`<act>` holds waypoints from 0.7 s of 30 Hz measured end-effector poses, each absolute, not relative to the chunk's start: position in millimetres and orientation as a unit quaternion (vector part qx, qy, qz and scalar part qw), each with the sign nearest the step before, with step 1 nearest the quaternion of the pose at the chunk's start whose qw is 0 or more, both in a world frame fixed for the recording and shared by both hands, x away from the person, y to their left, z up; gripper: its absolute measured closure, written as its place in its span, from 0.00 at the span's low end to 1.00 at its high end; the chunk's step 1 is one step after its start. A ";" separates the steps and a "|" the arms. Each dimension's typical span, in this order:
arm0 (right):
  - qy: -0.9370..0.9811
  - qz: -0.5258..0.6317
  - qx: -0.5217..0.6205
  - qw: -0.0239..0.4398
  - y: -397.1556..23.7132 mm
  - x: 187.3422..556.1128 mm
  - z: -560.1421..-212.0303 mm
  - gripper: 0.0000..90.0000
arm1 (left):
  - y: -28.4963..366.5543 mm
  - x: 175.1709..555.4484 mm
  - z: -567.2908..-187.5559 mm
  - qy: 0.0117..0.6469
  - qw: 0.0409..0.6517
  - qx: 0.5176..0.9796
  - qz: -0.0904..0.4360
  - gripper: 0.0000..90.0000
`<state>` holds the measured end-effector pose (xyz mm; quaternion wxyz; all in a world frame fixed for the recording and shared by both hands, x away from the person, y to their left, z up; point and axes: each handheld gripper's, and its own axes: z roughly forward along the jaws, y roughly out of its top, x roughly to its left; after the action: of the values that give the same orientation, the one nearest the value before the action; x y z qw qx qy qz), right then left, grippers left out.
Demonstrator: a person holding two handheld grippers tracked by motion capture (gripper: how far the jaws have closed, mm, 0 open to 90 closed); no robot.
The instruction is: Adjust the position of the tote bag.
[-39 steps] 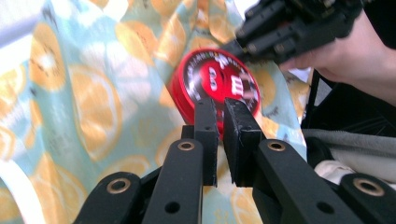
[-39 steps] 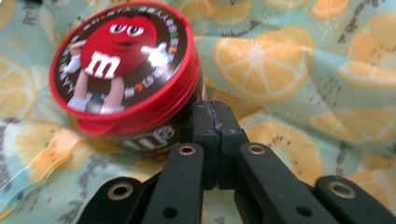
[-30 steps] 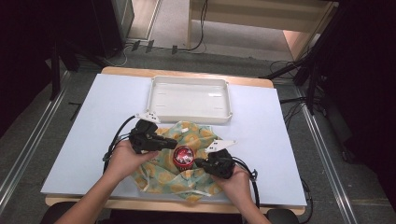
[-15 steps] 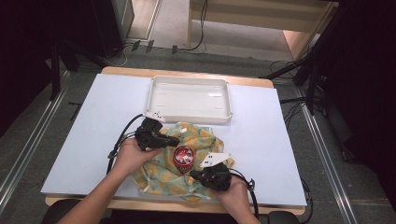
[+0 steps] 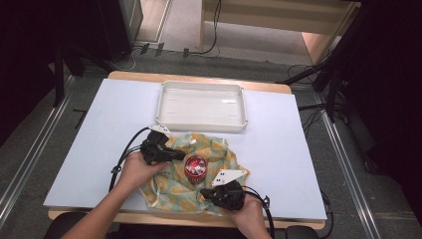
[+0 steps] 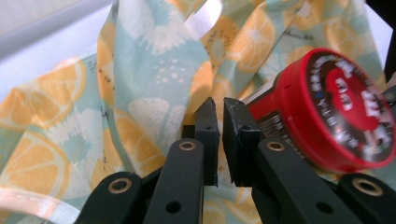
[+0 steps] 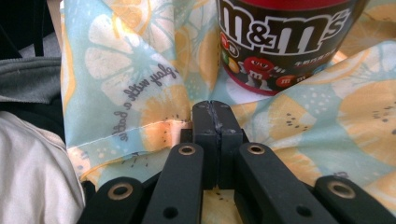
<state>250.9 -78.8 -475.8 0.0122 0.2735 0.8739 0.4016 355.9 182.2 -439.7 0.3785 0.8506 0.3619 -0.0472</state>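
High view: a white worktop [image 5: 99, 129] carried a shallow white tray [image 5: 201, 105] at its far side and, nearer the person, a crumpled cloth [image 5: 174, 186] printed with orange slices on pale blue-green. A round tub with a red lid [image 5: 194, 167] stood on the middle of the cloth. The left forearm entered from the bottom left and angled up to the right, and the left hand [image 5: 134, 169] held the left gripper [image 5: 171, 154] low over the cloth's left part, its tip pointing toward the tub and lying just beside it. The right hand [image 5: 249, 216] came in at the bottom edge and held the right gripper [image 5: 211, 193] at the cloth's near right part, pointing left and slightly away from the person, with a grey three-cornered plate [image 5: 228, 176] on top. Left gripper view: the left gripper [image 6: 219, 135] had its fingers [image 6: 208, 135] nearly together, with a narrow gap between them; whether a fold of cloth [image 6: 140, 79] was caught in that gap could not be told. The tub [image 6: 327, 107] lay immediately to their right in this view, its red lid facing the camera at a tilt. Right gripper view: the right gripper [image 7: 215, 140] had its fingers [image 7: 204, 140] pressed fully together at a hemmed edge of the cloth [image 7: 135, 93], which rose in a fold to their left; whether fabric was pinched between them could not be confirmed. The tub [image 7: 285, 42], bearing an "m&m's" label, stood upright on the cloth just beyond the fingers.
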 end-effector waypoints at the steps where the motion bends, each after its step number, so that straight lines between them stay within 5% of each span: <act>1: 0.874 0.402 0.272 0.011 -78.5 250.5 -476.4 1.00 | 183.0 356.4 -441.5 0.361 0.378 0.851 -0.046 0.95; 21: 0.876 0.405 0.261 0.013 -76.1 247.9 -478.8 1.00 | 196.7 365.0 -457.3 0.382 0.369 0.846 -0.048 0.96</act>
<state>247.9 -76.1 -478.8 0.0128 0.2612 0.8762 0.4047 365.0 196.7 -457.3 0.3692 0.8457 0.3823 -0.0483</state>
